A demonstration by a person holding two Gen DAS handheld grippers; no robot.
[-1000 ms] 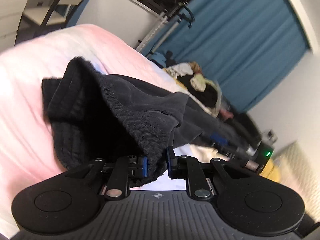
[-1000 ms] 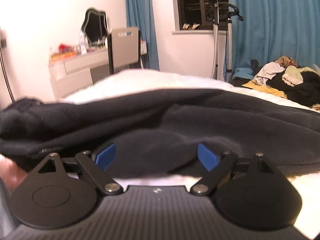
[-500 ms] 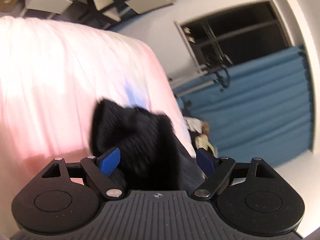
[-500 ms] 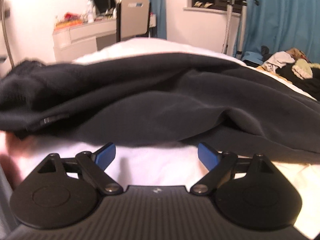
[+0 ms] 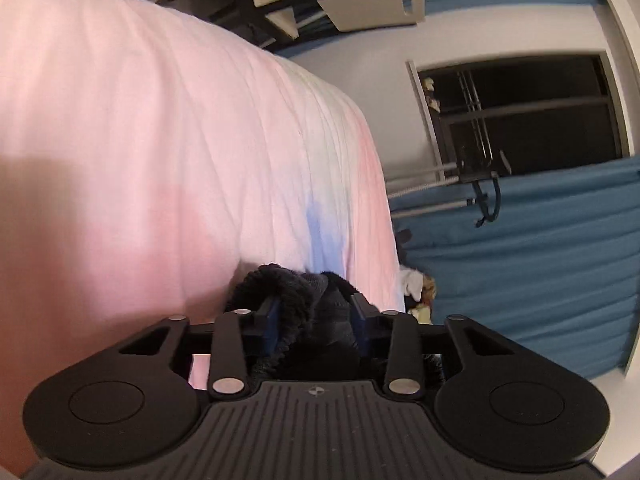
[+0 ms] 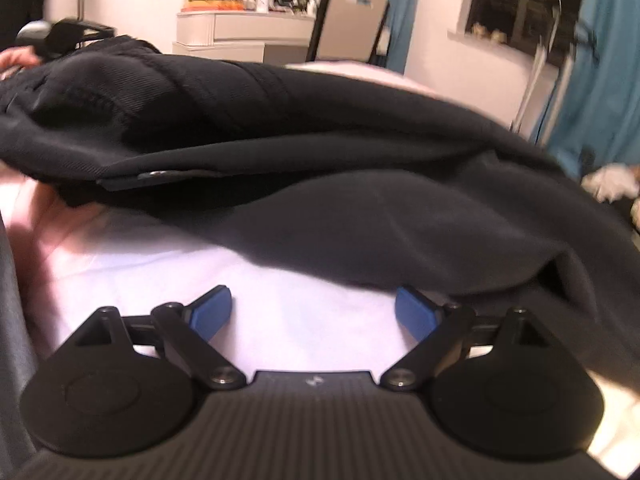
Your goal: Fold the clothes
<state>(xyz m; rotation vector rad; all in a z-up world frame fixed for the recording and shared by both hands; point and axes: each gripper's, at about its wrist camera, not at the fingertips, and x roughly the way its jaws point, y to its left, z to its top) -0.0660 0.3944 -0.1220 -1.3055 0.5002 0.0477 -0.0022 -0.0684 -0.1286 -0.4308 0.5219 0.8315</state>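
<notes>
Clamped between the blue pads of the left gripper (image 5: 316,322), jaws just narrowed onto it: a thick bunch of the black ribbed knit garment (image 6: 304,152), sprawled across the pale pink quilted bed cover (image 5: 160,152). Spread wide and empty over bare cover, short of the hem: the right gripper (image 6: 314,314). Likely trouble: bulky cloth slipping free, or only one layer caught, skewing the fold.
</notes>
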